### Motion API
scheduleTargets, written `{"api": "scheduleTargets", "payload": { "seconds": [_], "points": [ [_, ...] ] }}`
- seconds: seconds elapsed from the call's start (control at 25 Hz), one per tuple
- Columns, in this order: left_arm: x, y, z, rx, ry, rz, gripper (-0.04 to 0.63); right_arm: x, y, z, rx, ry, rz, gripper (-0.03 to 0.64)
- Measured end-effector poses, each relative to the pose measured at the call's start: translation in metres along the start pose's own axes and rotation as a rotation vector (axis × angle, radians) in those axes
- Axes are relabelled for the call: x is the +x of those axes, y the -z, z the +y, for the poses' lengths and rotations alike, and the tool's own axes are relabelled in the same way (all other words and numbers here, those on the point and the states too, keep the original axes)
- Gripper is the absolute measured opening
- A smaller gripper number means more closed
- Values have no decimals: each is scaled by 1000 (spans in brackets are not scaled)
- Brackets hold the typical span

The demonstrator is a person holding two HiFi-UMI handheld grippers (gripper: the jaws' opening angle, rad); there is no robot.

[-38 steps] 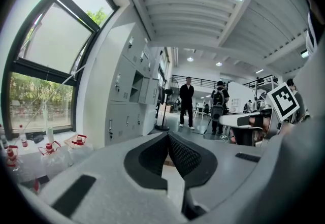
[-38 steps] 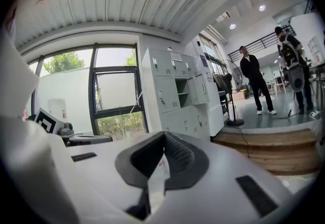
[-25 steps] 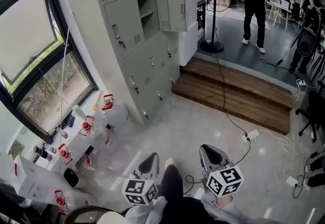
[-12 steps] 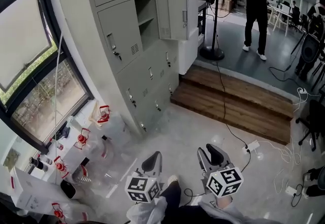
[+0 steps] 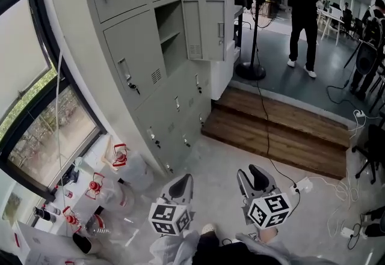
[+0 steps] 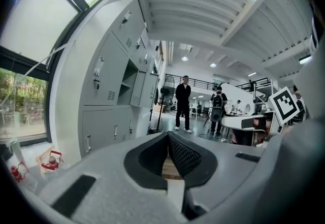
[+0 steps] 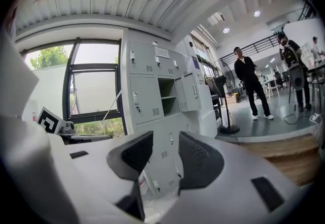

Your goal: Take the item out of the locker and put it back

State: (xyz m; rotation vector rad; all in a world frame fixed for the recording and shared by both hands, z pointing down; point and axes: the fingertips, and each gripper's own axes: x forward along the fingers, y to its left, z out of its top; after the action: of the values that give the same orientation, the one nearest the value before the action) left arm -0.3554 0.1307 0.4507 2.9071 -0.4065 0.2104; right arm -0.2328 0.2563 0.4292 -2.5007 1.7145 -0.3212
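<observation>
Open locker (image 5: 169,24) ahead; item inside not visible, so heft and hold unjudgeable. Jaws: left gripper (image 5: 182,184) closed, empty; right gripper (image 5: 253,175) just been opening, nothing between.

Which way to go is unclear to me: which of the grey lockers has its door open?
The locker right of the nearest closed door in the head view: its door is swung out, showing a shelf; the others are shut.
</observation>
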Motion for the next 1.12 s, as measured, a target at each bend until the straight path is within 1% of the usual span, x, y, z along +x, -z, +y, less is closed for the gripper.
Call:
{"api": "scheduleTargets", "payload": {
  "seconds": [0.16,0.32,0.52,0.64,0.88,1.12],
  "points": [
    [29,-10,22,5,21,-10,8,34,-7,-8,-6,11,-8,140],
    [48,-11,39,5,33,-6,8,55,-5,-14,2,24,-9,140],
    [53,-2,46,-15,41,28,8,64,6,-16,18,36,35,140],
    [53,4,52,-20,37,46,8,70,8,-17,23,40,41,140],
    [64,8,68,-37,11,54,8,89,18,-17,29,16,68,140],
    [97,3,78,-35,2,60,8,123,16,-34,34,-15,82,140]
  ]
}}
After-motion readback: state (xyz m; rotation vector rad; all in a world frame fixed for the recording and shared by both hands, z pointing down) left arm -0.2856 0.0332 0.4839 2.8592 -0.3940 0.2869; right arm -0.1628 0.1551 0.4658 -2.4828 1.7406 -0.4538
